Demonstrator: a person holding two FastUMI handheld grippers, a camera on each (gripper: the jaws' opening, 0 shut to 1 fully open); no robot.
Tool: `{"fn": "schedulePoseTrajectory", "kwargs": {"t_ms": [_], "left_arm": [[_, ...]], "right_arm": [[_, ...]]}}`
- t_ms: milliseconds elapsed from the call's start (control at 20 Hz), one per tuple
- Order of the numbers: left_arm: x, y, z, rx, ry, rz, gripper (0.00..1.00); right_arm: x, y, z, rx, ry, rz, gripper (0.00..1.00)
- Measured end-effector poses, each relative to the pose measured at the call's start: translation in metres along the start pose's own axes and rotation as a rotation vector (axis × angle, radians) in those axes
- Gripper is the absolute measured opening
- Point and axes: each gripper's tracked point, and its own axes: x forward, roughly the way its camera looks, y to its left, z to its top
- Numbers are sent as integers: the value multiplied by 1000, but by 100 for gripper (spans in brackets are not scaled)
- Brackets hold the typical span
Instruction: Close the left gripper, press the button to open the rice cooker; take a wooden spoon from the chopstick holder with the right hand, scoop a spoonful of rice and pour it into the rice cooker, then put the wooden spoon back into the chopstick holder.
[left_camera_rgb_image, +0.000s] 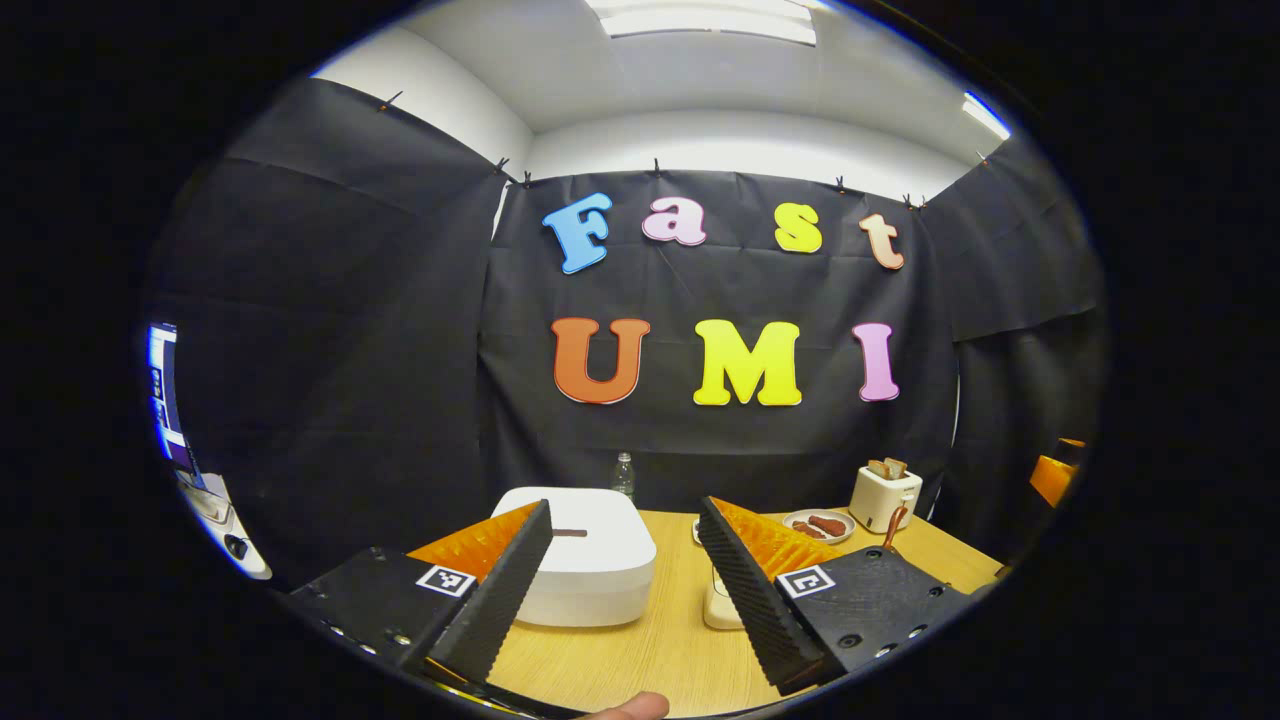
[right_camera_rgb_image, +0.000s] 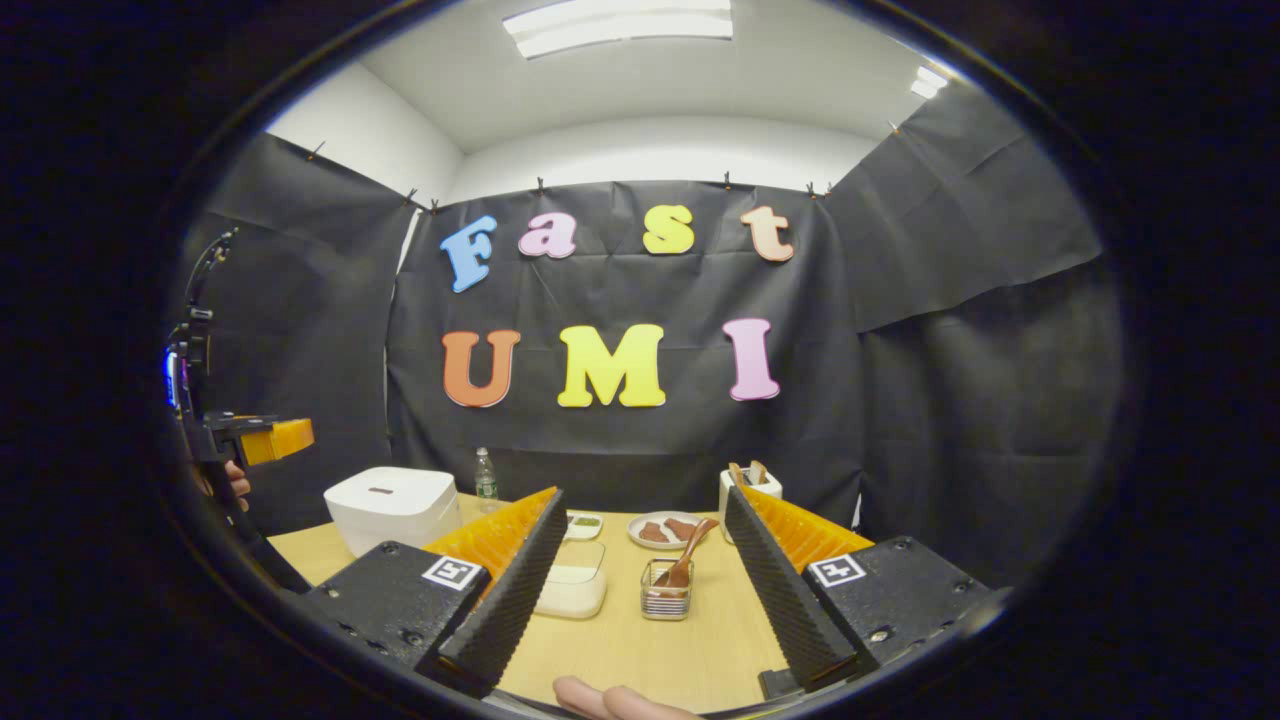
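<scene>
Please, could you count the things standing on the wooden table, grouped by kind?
Appliances: 2 (white rice cooker, toaster with bread slices)
Bottle: 1 (clear bottle)
Dishes and containers: 4 (plate of food, small dish, clear rice box, chopstick holder)
Utensil: 1 (wooden spoon, standing in the holder)
Total: 8

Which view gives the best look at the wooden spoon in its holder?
The right gripper view: the spoon leans in the clear holder, unobstructed between the claw's fingers. In the left gripper view, a bit of brown handle near the toaster, probably the spoon, pokes up behind the claw's right finger.
</scene>
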Motion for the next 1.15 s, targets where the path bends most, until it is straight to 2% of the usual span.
{"fn": "schedulePoseTrajectory", "kwargs": {"t_ms": [250,450,850,1000,1150], "left_arm": [[-43,-20,13,-7,-71,-32,94],[-62,-29,8,6,-63,-54,94],[-65,-40,8,14,-59,-88,94],[-63,-39,3,18,-50,-90,94],[-65,-28,1,40,-40,-68,94]], "right_arm": [[-10,-12,5,-11,-34,-27,100],[-14,-22,-4,5,-31,-37,100],[-16,-18,-7,-22,-31,-32,100],[-17,-11,-9,-34,-28,-20,100],[-17,-13,-7,-10,-42,-38,100]]}}
